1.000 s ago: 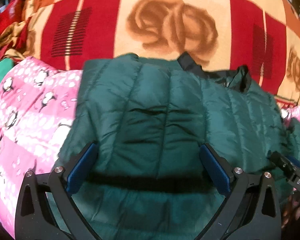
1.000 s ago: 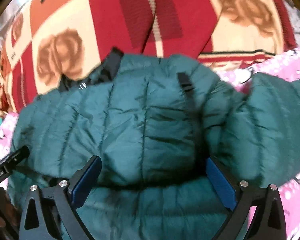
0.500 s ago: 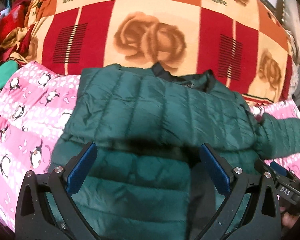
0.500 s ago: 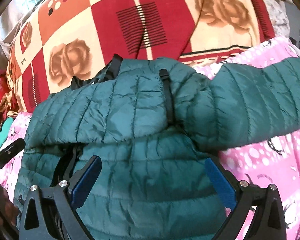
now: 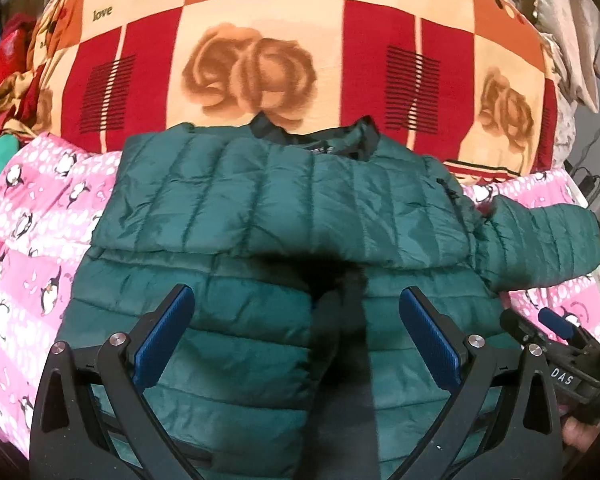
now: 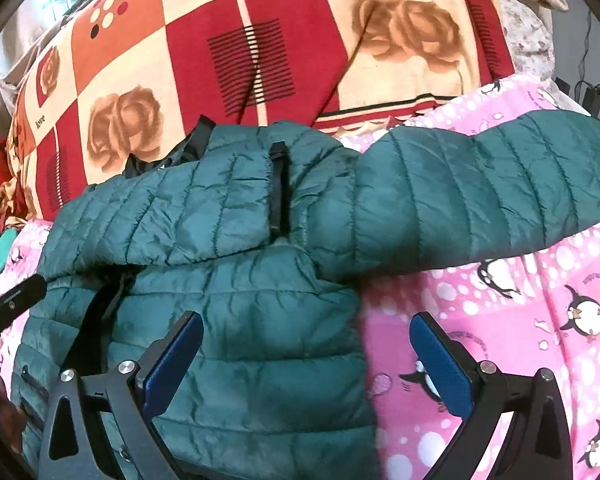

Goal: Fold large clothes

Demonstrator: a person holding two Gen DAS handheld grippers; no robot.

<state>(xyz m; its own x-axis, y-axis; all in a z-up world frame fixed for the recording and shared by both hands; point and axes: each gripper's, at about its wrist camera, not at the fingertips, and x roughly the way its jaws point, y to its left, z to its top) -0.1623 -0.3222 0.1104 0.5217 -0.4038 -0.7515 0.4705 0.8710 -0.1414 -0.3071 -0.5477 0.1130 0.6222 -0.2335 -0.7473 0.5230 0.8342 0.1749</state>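
Green quilted jacket (image 5: pixel 284 208) lies half-folded, one sleeve (image 6: pixel 480 184) out; both grippers (image 5: pixel 296 332) (image 6: pixel 306 354) spread.

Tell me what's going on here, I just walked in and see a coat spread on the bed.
A person with a handheld gripper in each hand is folding a green puffer jacket on a pink penguin blanket. One sleeve is folded across the chest; the other sleeve lies stretched out to the side. Both the left gripper and the right gripper hover over the jacket, jaws open, holding nothing.
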